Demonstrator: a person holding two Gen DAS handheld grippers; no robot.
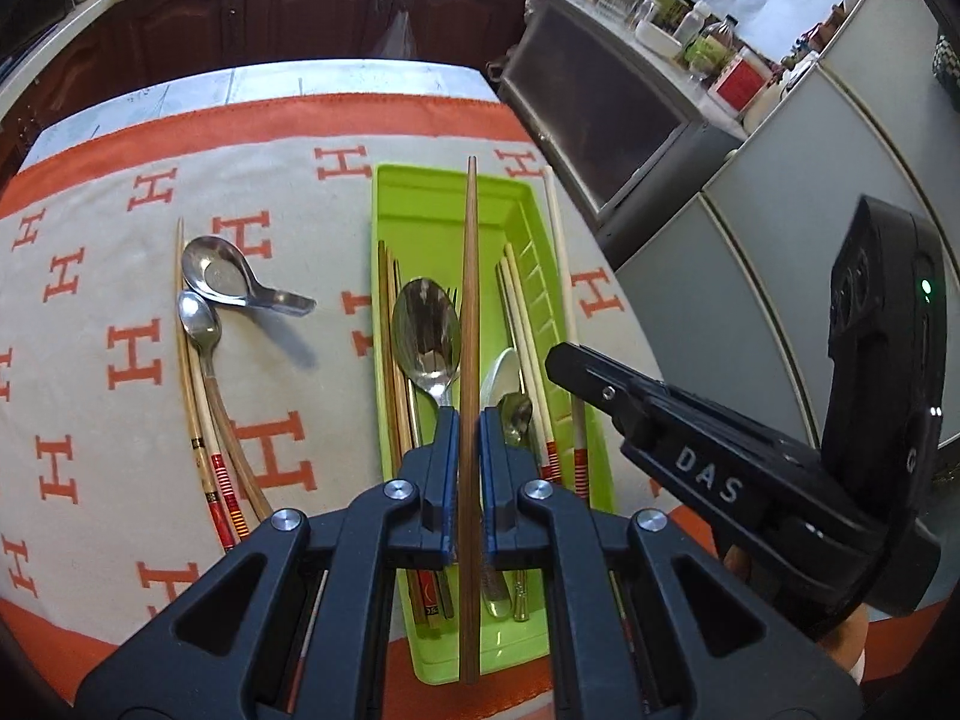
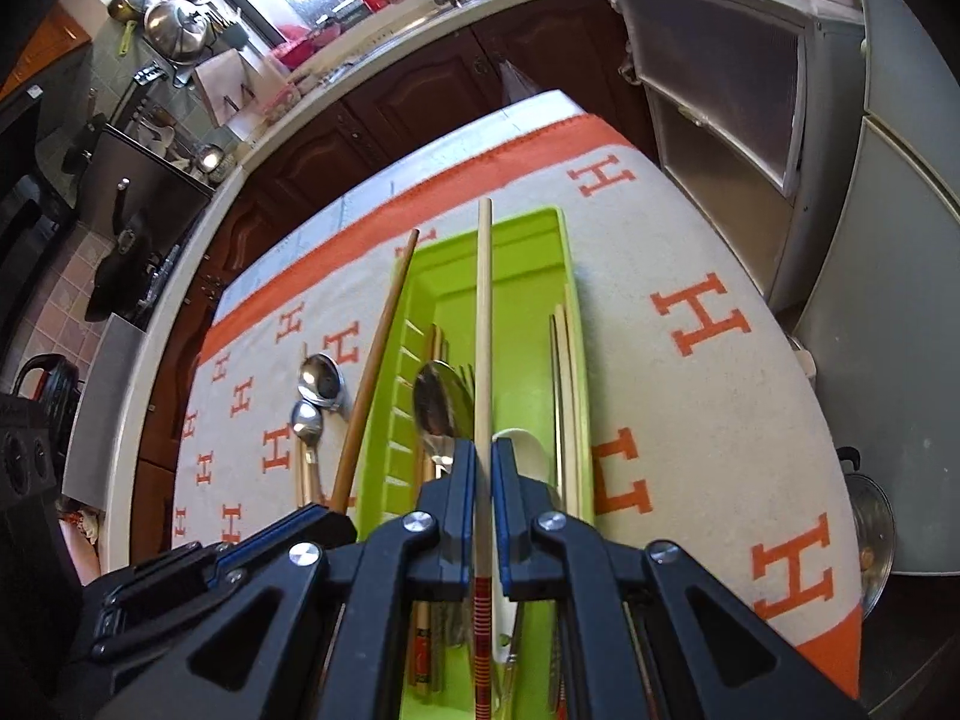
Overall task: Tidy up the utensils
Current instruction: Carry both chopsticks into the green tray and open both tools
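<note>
My left gripper is shut on a dark brown chopstick, held lengthwise above the green tray. The tray holds a steel spoon, a white spoon and several chopsticks. My right gripper is shut on a pale chopstick with a red-striped end, also over the green tray. In the left wrist view the right gripper hovers at the tray's right rim with the pale chopstick. In the right wrist view the left gripper and its brown chopstick are on the left.
On the H-patterned cloth left of the tray lie a steel soup spoon, a small spoon and pale chopsticks. Dark wooden cabinets stand beyond the table. Grey cabinets are to the right.
</note>
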